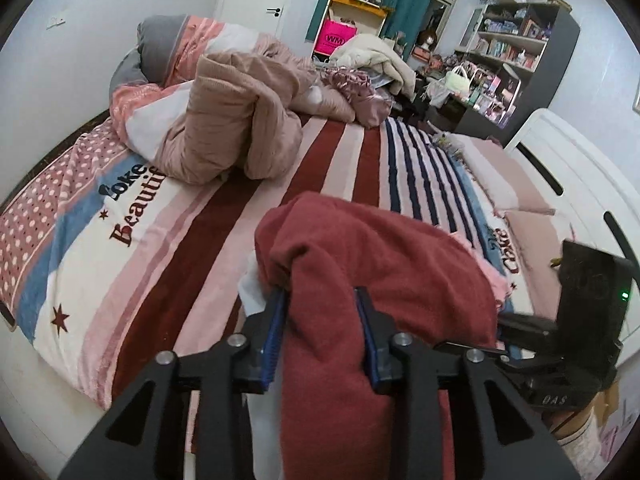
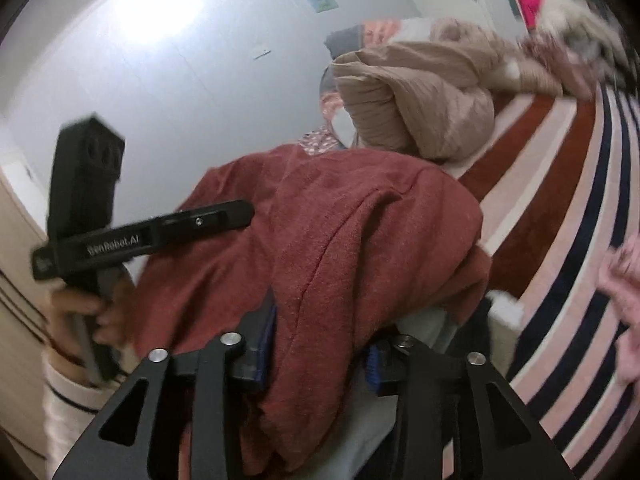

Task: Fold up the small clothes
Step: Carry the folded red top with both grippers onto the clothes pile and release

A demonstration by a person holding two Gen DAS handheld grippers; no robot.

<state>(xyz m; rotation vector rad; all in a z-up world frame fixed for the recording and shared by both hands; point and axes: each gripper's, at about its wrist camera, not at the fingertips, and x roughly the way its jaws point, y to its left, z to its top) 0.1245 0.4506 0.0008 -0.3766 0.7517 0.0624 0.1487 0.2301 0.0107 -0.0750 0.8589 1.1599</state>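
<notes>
A dark red fleecy garment (image 1: 384, 264) hangs bunched between both grippers above the striped bed. My left gripper (image 1: 322, 300) is shut on a thick fold of it, the cloth draping down between the blue pads. My right gripper (image 2: 324, 328) is shut on another part of the same garment (image 2: 340, 232), which covers its fingertips. A white piece of cloth (image 1: 254, 284) shows under the red one. The right gripper's body (image 1: 576, 320) shows at the right of the left wrist view; the left gripper's body (image 2: 92, 216) and the hand holding it show at the left of the right wrist view.
The bed has a striped red, pink and navy blanket (image 1: 320, 168). A beige quilt heap (image 1: 240, 120) and pillows lie at its far side. More clothes (image 1: 372, 60) are piled near shelves (image 1: 516, 40). A pink item (image 2: 624, 280) lies at the right. A white bed frame (image 1: 580, 168) stands on the right.
</notes>
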